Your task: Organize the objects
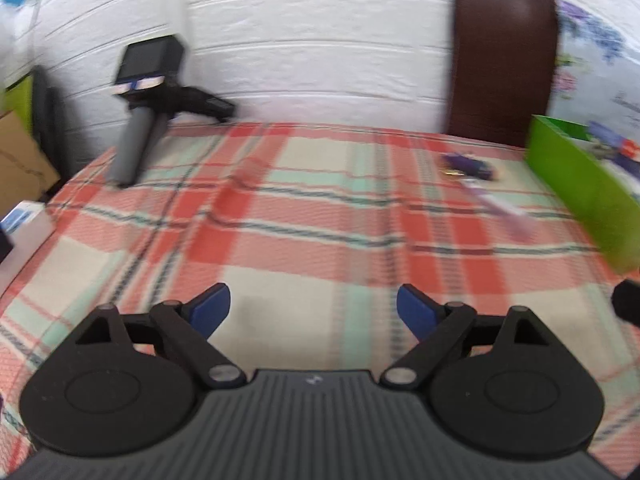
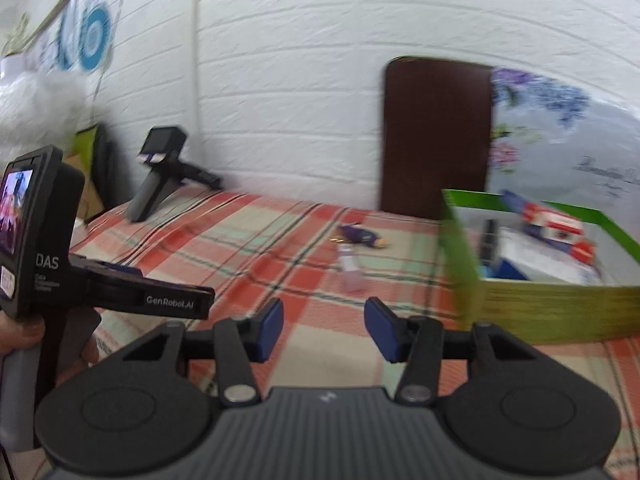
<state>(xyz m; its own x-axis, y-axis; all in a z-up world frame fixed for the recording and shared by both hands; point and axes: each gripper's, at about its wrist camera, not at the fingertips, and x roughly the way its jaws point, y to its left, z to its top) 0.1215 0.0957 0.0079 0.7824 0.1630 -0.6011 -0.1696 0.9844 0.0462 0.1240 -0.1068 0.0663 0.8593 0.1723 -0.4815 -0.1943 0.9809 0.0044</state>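
**A:** Both grippers hang over the plaid-covered bench (image 1: 304,216) with nothing in them; the left gripper (image 1: 313,311) has its blue pads spread wide, the right gripper (image 2: 324,328) has its pads nearer each other but apart, with only cloth showing in the gap.

**B:** What's left to tidy, then?

**A:** By my guess the pink tube (image 2: 351,270) and the purple packet (image 2: 362,236) just beyond it; both lie loose on the cloth; the green box (image 2: 540,308) already holds cartons and a few other bits.

**B:** Where from the right gripper?

**A:** In its own view the tube sits at about twelve o'clock, a touch right of centre, near but not touching; the box is at two o'clock; from the left gripper the tube (image 1: 498,208) is up at one o'clock, well apart, and the box wall (image 1: 580,184) at two.

**B:** How would you go at it?

**A:** I'd use the right one, being nearer; slow down first, the views are smeared; turn the pads to pinch the tube across its narrow width, come down low to the cloth without snagging a fold; keep the left one clear of the box rim.
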